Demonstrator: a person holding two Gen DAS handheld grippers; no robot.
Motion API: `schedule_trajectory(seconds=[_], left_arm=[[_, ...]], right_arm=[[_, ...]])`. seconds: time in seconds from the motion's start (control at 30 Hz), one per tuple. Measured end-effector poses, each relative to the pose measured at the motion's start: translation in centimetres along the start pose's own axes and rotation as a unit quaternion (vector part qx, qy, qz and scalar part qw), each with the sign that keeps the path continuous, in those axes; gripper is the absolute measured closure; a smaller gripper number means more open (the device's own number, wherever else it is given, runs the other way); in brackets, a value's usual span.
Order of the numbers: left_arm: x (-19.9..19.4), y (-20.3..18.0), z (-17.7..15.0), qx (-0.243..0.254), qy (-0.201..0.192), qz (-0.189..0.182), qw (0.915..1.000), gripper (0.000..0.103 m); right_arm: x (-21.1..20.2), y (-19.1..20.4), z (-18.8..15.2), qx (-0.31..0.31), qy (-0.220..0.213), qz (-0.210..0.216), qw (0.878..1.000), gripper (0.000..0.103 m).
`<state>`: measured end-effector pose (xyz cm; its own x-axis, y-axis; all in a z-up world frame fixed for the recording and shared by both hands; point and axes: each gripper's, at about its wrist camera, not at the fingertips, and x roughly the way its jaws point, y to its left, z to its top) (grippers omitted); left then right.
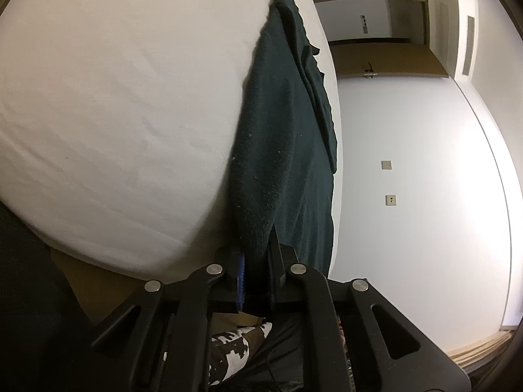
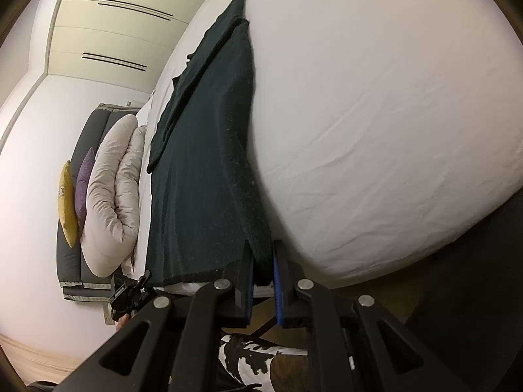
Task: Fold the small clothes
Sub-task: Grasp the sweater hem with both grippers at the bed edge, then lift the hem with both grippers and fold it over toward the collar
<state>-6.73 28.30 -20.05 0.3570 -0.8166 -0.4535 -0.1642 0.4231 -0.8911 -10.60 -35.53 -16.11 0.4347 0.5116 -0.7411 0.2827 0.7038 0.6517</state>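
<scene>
- The left gripper is clenched on the near edge of a dark green garment, a thick fold of knit cloth pinched between its two black fingers.
- The right gripper likewise grips the near edge of the same garment, the cloth bunched between its fingers, whose inner faces carry blue pads.
- Both wrist cameras are rolled sideways, so the bed fills the left of the left wrist view and the right of the right wrist view.
- The garment lies on the white sheet of the bed, stretching away from the fingers to a narrow far end.
- A folded-over part, a sleeve or flap, lies along the top of the garment toward its far half.
- Small pale specks of lint dot the knit near the held edge.
- In the left wrist view a pale wall with two small switch plates and a wooden door with a handle lie beyond the bed.
- In the right wrist view a rolled white duvet, a purple cushion and a yellow cushion sit against a grey headboard at the far left.
- Cream wardrobe doors with dark bar handles show behind them.
- A black and white patterned cloth shows below the grippers, on the person.
</scene>
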Motion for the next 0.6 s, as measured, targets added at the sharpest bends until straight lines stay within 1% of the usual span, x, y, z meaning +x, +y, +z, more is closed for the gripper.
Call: schedule_trajectory(seconds=[0.03, 0.13, 0.17, 0.37, 0.47, 0.6], left_arm=[[0.5, -0.7, 0.0, 0.004, -0.002, 0.001, 1.0, 0.095], [0.4, -1.6, -0.1, 0.018, -0.004, 0.005, 0.9998, 0.095], [0.3, -1.7, -0.5, 0.02, -0.006, 0.003, 0.9998, 0.095], [-1.2, -3.0, -0.3, 0.026, -0.017, -0.015, 0.9994, 0.095], [-1.7, -4.5, -0.3, 0.026, -0.02, -0.031, 0.999, 0.095], [-2.3, -6.4, 0.5, 0.025, -0.029, -0.065, 0.9972, 0.095]], right_arm=[[0.0, 0.1, 0.0, 0.0, -0.001, 0.001, 1.0, 0.092], [-0.2, 0.2, 0.1, -0.002, -0.003, 0.005, 1.0, 0.092], [-0.3, 0.3, 0.1, -0.003, -0.004, 0.006, 1.0, 0.092], [-1.0, 1.8, 0.4, -0.017, -0.011, 0.024, 1.0, 0.092], [-1.4, 2.8, 0.6, -0.021, -0.015, 0.04, 0.999, 0.092], [-1.9, 4.7, 1.3, -0.029, -0.025, 0.074, 0.997, 0.092]])
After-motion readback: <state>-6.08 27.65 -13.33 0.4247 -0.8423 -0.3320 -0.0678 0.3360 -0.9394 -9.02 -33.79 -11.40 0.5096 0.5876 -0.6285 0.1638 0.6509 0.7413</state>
